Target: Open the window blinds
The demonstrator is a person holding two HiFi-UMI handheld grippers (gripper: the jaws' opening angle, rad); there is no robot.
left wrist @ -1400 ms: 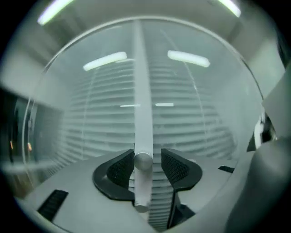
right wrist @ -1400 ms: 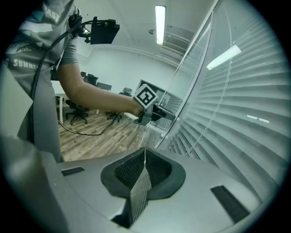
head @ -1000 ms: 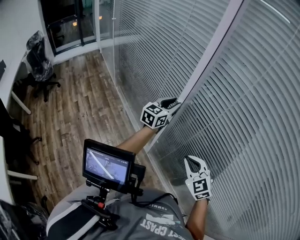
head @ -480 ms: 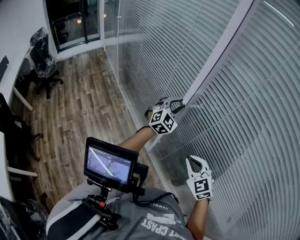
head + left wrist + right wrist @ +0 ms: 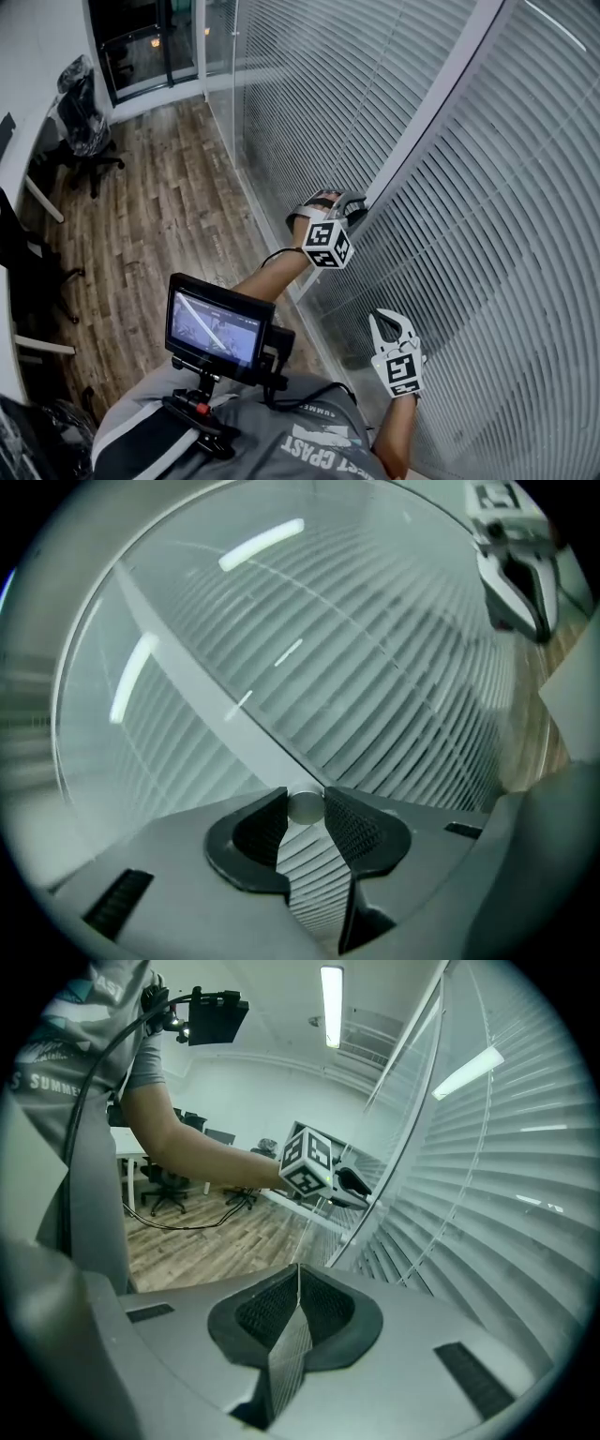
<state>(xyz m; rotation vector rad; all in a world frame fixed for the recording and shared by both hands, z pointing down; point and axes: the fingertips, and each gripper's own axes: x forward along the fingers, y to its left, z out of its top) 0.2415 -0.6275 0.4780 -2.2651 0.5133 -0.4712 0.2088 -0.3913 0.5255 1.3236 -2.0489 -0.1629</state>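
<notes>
Head camera's up top, looking steeply down past a small monitor (image 5: 214, 330) at the person's chest. Wood floor (image 5: 159, 206) runs down the left, blinds (image 5: 487, 216) sweep down the right. Both tools are in shot: the left gripper (image 5: 349, 208) up at the window post (image 5: 422, 122), the right gripper (image 5: 394, 321) lower and nearer the lens.

The left gripper's camera sits right behind its own jaws, tilted over, nose close to the blinds. A round rod end (image 5: 303, 808) is pinched in the foreground, and the right gripper pokes in at top right.

The right gripper's camera looks along its own jaws, up and across at the left gripper and its arm (image 5: 187, 1147), with chairs (image 5: 169, 1185) beyond.

All three views share the blinds and the window post.
</notes>
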